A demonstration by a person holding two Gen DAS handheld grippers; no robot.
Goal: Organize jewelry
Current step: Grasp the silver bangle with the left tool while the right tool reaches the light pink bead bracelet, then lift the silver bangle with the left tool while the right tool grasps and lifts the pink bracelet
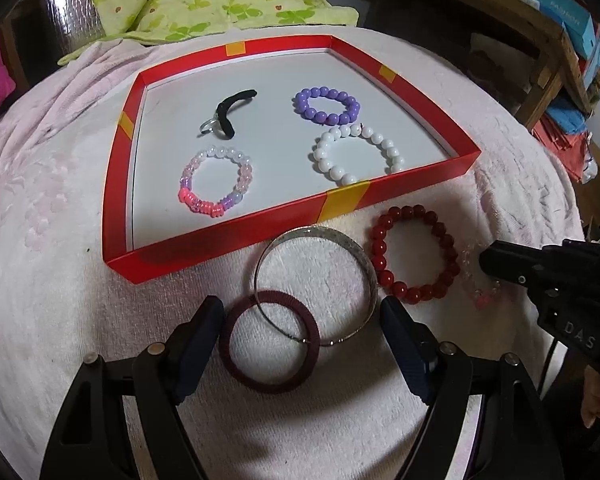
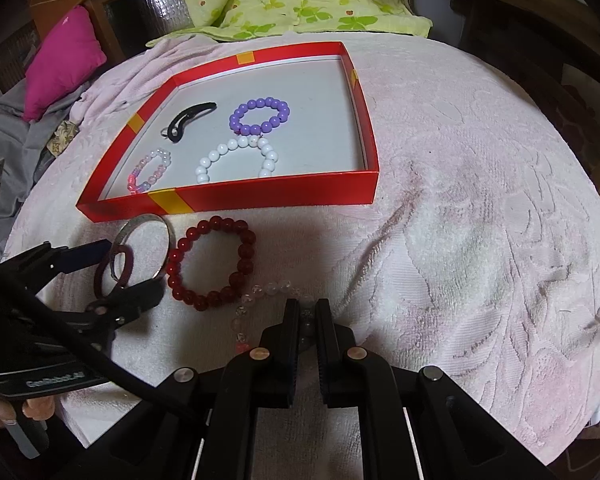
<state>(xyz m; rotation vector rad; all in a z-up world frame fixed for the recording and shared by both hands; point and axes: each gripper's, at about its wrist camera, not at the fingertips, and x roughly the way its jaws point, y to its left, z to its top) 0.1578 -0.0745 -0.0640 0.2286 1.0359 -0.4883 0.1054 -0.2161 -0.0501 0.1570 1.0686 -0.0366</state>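
Left wrist view: left gripper (image 1: 302, 340) gapes wide around the maroon hair tie (image 1: 269, 341) and silver bangle (image 1: 316, 285), gripping nothing, both just outside the red box (image 1: 352, 199), likely lining up a grab. Right gripper (image 2: 307, 316) pinches the clear bead bracelet (image 2: 260, 300) nearby, ready to lift.

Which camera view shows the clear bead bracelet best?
The right wrist view is best: the clear bead bracelet lies just ahead of the right gripper, which is shut on it, and its beads curve out to the left. In the left wrist view it is a faint blur, partly hidden behind that gripper.
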